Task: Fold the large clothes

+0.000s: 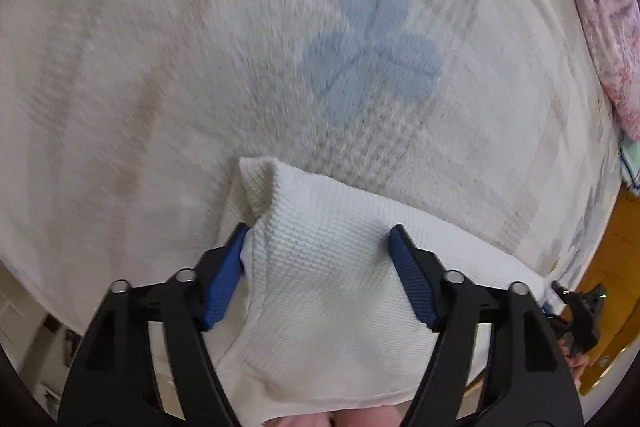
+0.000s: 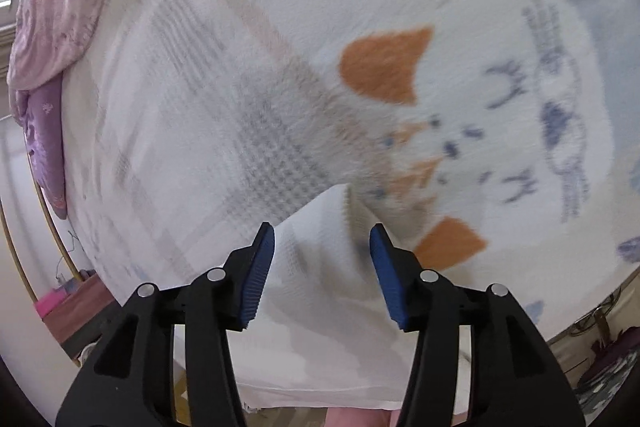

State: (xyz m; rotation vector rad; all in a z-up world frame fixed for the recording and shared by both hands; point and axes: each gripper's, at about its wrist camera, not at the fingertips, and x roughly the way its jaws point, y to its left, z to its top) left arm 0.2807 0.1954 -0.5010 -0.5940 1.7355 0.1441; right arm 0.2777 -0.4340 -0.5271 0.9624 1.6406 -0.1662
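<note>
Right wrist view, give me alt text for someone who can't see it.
Open right tongs with blue pads straddle a fold of white waffle-textured cloth above a bed. A blurred blanket beneath shows orange and blue cartoon shapes, and a pink floral quilt lies bunched at upper left.

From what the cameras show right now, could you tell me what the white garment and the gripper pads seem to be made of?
White garment: seems a soft waffle-knit cotton or similar, matte; a small grid texture shows and it drapes in loose folds. Pads of the left gripper: seem blue rubber or soft plastic, with fine ribbing.
</note>
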